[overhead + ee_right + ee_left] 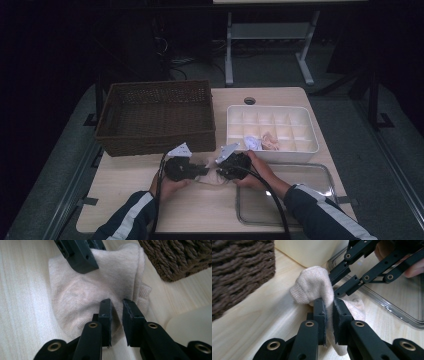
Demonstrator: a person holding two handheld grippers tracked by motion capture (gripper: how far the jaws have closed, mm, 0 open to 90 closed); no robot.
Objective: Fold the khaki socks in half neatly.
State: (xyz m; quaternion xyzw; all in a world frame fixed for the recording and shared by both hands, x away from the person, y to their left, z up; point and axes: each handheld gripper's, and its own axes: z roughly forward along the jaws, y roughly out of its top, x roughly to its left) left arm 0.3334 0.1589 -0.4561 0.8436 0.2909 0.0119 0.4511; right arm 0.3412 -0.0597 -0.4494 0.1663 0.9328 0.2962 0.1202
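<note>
A small beige sock (207,176) lies bunched on the wooden table between my two grippers. My left gripper (201,170) comes in from the left and is shut on a fold of the sock (312,285), the cloth pinched between its pads (330,307). My right gripper (219,172) faces it from the right and is shut on the other side of the sock (75,295), with fabric caught between its jaws (117,306). In the left gripper view the right gripper (334,282) reaches the sock from the upper right. The left gripper (80,257) touches the sock's far edge in the right gripper view.
A brown wicker basket (155,140) stands just behind the grippers at the left. A white compartment tray (272,108) at the right holds crumpled white and pink pieces (262,141). A clear shallow tray (330,175) lies at the front right, under the right forearm.
</note>
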